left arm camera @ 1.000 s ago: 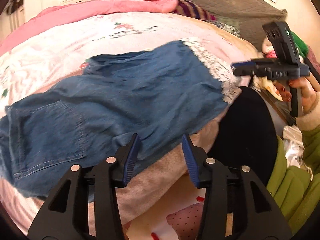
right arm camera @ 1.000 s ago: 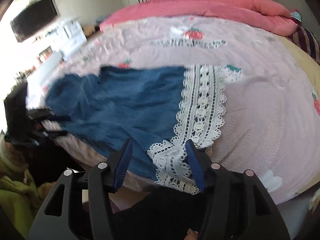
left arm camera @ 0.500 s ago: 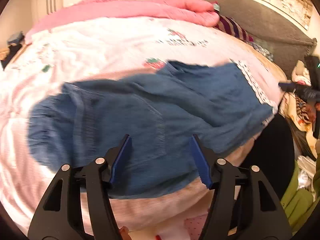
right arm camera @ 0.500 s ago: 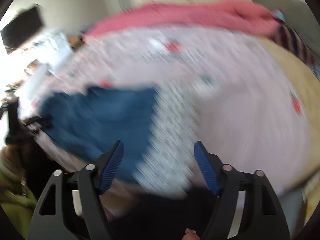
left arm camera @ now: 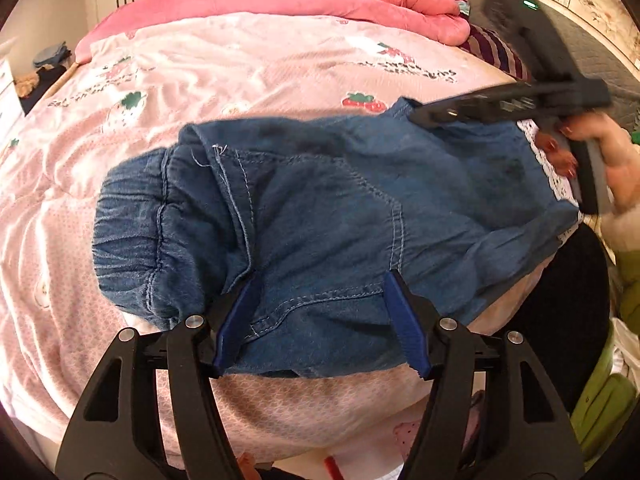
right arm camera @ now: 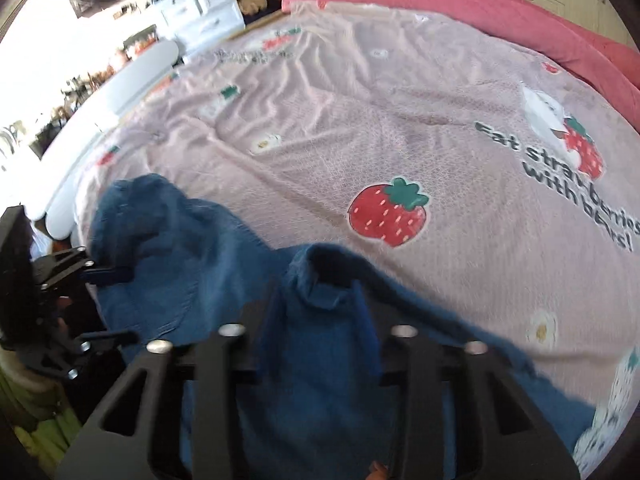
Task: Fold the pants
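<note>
Blue denim pants [left arm camera: 320,216] with a white lace hem [left arm camera: 556,176] lie across the near edge of the bed, elastic waistband to the left. My left gripper [left arm camera: 318,320] is open, its blue pads either side of the back pocket at the near edge of the denim. My right gripper [left arm camera: 424,114] reaches over the leg end from the right. In the right wrist view its fingertips are hidden under raised denim [right arm camera: 320,320], so its state does not show. The left gripper [right arm camera: 112,304] appears at the far left there.
The bed has a pink strawberry-print sheet [left arm camera: 240,68] and a rolled pink duvet [left arm camera: 300,4] along the far side. A striped cushion [left arm camera: 496,52] lies at the back right. White drawers [right arm camera: 200,4] stand beyond the bed. Green clothing [left arm camera: 600,400] is at the lower right.
My left gripper has moved left and closer to the waistband end and opened wider. My right gripper has moved in onto the leg end, and denim now covers its fingers.
</note>
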A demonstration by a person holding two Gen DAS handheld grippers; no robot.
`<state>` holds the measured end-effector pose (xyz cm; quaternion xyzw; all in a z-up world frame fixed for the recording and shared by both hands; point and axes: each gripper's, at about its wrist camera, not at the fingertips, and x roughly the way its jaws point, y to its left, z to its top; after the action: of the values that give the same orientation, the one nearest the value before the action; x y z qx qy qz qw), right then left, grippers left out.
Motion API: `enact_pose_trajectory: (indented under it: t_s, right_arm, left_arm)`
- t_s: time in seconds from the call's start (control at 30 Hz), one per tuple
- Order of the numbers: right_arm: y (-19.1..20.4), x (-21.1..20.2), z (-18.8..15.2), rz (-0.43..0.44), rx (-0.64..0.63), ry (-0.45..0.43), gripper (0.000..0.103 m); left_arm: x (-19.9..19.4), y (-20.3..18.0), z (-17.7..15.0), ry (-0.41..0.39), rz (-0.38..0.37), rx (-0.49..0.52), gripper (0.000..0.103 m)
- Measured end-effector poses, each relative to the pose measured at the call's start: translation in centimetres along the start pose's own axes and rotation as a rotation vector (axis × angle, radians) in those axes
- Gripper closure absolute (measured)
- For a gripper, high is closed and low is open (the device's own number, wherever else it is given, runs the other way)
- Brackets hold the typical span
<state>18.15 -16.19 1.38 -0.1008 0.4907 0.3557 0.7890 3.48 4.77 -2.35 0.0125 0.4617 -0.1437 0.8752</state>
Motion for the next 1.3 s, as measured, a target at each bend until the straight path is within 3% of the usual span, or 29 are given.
enact_pose_trajectory:
  t_s: [0.03, 0.13, 0.23, 0.4, 0.53, 0.57, 0.63, 0.67, 0.7, 0.8, 0.9, 0.97, 1.07, 1.13, 1.2, 1.23, 1.3]
  right_arm:
    - [-0.1, 0.5, 0.3, -0.007, -0.012, 0.013, 0.101]
    - [-1.5, 0.9, 1.8, -0.068, -0.033, -0.005, 0.102]
    - [-3.3, 2.2, 3.1, -0.026, 0.033, 0.008, 0.102]
    - [-3.7, 4.9, 3.3, -0.047, 0.041, 0.062, 0.101]
    - [-6.1, 1.0, 2.4, -0.046, 0.117, -0.034, 0.096]
    - [-6.5, -0.5, 1.9, -0.046, 0.121, -0.061, 0.092]
    - [-6.7, -4.2, 0.0, -0.055, 0.127, -0.123, 0.073]
    - [-6.5, -6.2, -1.4, -0.051, 0.127, -0.156, 0.055]
    - [-6.2, -7.6, -2.7, -0.048, 0.121, -0.178, 0.051]
    - [-4.4, -10.6, -7.5, -0.055, 0.079, -0.201, 0.051]
    - [-2.4, -11.0, -11.7, -0.027, 0.036, -0.172, 0.051]
    - [-0.4, -10.0, -13.4, -0.003, -0.013, -0.129, 0.051]
    - [2.0, -8.4, -14.1, 0.032, -0.071, -0.118, 0.051]
    - [2.3, -6.7, -13.6, 0.061, -0.065, -0.099, 0.051]
    - [2.2, -5.1, -13.4, 0.115, -0.055, -0.051, 0.051]
    - [2.6, -3.8, -13.8, 0.164, -0.059, 0.025, 0.051]
    - [3.8, -2.9, -15.0, 0.197, -0.102, 0.09, 0.051]
  left_arm:
    - [0.1, 0.1, -0.2, 0.005, -0.001, 0.004, 0.046]
    - [0.1, 0.0, -0.5, 0.016, 0.002, 0.02, 0.046]
    - [0.1, 0.2, -0.6, 0.018, -0.003, 0.019, 0.046]
    - [0.4, 0.0, -0.3, 0.027, 0.011, 0.028, 0.046]
    - [0.3, 0.1, -0.4, 0.025, -0.001, 0.019, 0.046]
    - [0.2, 0.1, -0.3, 0.021, -0.002, 0.02, 0.046]
    - [-0.4, -0.2, -0.1, 0.005, 0.0, 0.02, 0.046]
    - [-0.8, -0.5, 0.0, -0.01, -0.001, 0.026, 0.046]
    - [-1.4, -0.9, 0.2, -0.027, -0.009, 0.034, 0.045]
    - [-3.3, -2.8, 1.5, -0.084, -0.084, 0.059, 0.041]
    - [-3.6, -4.8, 2.9, -0.112, -0.121, 0.084, 0.037]
    - [-2.9, -5.5, 3.4, -0.093, -0.085, 0.104, 0.037]
    - [-1.1, -4.1, 3.0, -0.02, -0.036, 0.039, 0.036]
    - [-0.1, -2.2, 1.8, 0.03, 0.037, -0.003, 0.036]
    - [0.0, -0.5, 0.9, 0.047, 0.01, -0.055, 0.037]
    - [-0.1, 0.1, 0.6, 0.042, -0.009, -0.063, 0.04]
    - [-0.4, 0.9, 0.5, 0.04, -0.031, -0.069, 0.044]
